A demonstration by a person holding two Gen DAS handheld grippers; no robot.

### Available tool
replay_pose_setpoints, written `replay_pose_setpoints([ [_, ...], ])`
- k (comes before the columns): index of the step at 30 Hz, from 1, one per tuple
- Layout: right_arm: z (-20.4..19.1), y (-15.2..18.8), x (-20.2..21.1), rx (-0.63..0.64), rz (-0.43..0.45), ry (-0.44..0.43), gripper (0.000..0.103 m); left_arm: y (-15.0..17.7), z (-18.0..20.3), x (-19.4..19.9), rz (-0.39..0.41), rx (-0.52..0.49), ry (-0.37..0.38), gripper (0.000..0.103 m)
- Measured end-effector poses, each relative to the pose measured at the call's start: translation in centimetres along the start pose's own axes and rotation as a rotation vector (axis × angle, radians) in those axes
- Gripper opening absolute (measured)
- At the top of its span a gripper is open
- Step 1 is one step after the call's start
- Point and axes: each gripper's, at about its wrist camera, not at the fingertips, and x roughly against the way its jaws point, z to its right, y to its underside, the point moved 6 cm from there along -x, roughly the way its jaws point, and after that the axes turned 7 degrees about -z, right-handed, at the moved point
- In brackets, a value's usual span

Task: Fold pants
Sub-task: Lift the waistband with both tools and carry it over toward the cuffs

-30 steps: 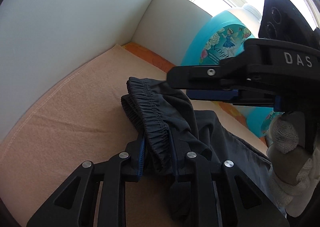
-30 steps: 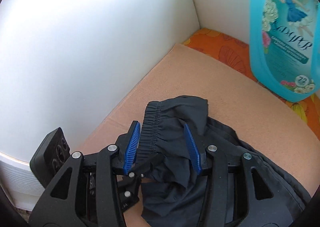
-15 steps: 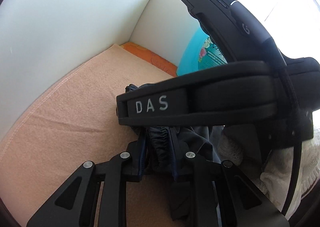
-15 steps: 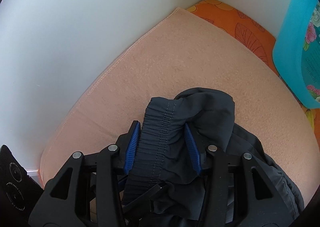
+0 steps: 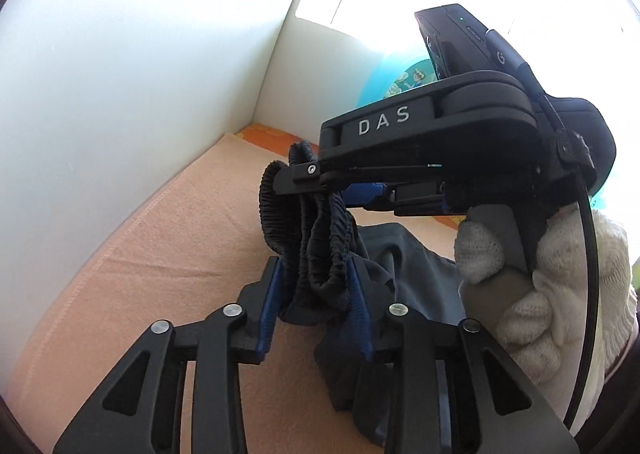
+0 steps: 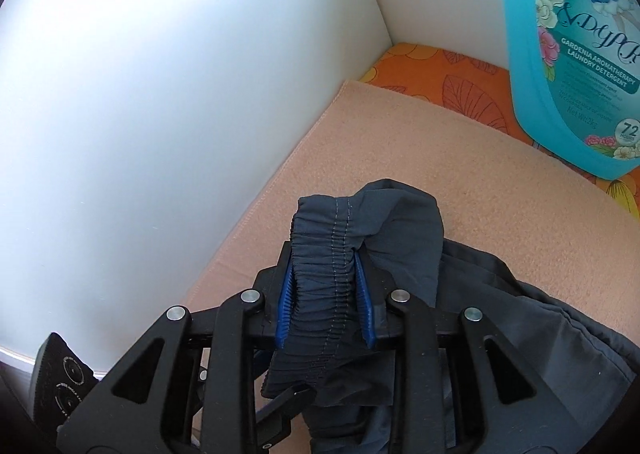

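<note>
Both tongs had the dark pants by the waistband, above the peach towel.

From the left wrist, your left tongs (image 5: 316, 294) had the bunched elastic band of the pants (image 5: 320, 250) between their blue pads; their jaws were opening, the pads touching the cloth. The band ran up to your right tongs (image 5: 340, 190), held in a white-gloved hand (image 5: 560, 286), and the legs trailed right across the towel (image 5: 160, 274). From the right wrist, your right tongs (image 6: 325, 294) were closing on the gathered, stitched band of the pants (image 6: 332, 278), which pointed away from the camera; the dark grey legs lay crumpled at lower right, near a blue detergent bottle (image 6: 568, 54).
</note>
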Motion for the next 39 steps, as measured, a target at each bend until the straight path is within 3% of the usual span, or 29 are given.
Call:
replay_pose_setpoints([
  [1, 0.0, 0.1, 0.6, -0.014, 0.015, -0.024, 0.028, 0.3, 0.1, 0.5, 0.009, -0.011, -0.009, 0.033],
  [5, 0.0, 0.7, 1.8, -0.041, 0.036, -0.053, 0.028, 0.6, 0.0, 0.9, 0.019, 0.002, -0.019, 0.052],
  [9, 0.0, 0.3, 1.9, -0.03, 0.046, -0.062, 0.028, 0.9, -1.4, -0.7, -0.051, 0.1, 0.005, 0.057],
  [11, 0.2, 0.0, 1.9, -0.034, 0.054, -0.069, 0.028, 0.8, -1.9, -1.5, -0.074, 0.162, 0.065, 0.057],
  [14, 0.4, -0.1, 1.9, -0.049, 0.059, -0.074, 0.028, 0.4, -1.7, -1.7, -0.057, 0.177, 0.114, 0.056],
  [16, 0.5, -0.4, 1.8, -0.053, 0.064, -0.072, 0.028, -0.2, -1.2, -1.6, -0.024, 0.163, 0.126, 0.052],
  [18, 0.4, -0.4, 2.1, -0.056, 0.074, -0.075, 0.028, -0.8, -1.0, -1.3, -0.01, 0.175, 0.152, 0.028],
  [21, -0.5, -0.6, 3.4, -0.057, 0.103, -0.106, 0.028, -2.1, -0.7, 0.1, 0.036, 0.138, 0.16, 0.018],
  [26, -3.9, -1.4, 6.2, -0.019, 0.156, -0.171, 0.028, -4.3, -1.3, 3.5, 0.113, 0.079, 0.123, 0.016],
  [32, -7.9, -2.0, 8.6, 0.026, 0.201, -0.218, 0.028, -6.0, -1.5, 7.7, 0.151, 0.012, 0.078, 0.016],
  [39, -8.7, -0.4, 11.1, 0.029, 0.252, -0.241, 0.028, -5.7, 0.0, 10.3, 0.163, -0.06, 0.071, 0.016],
])
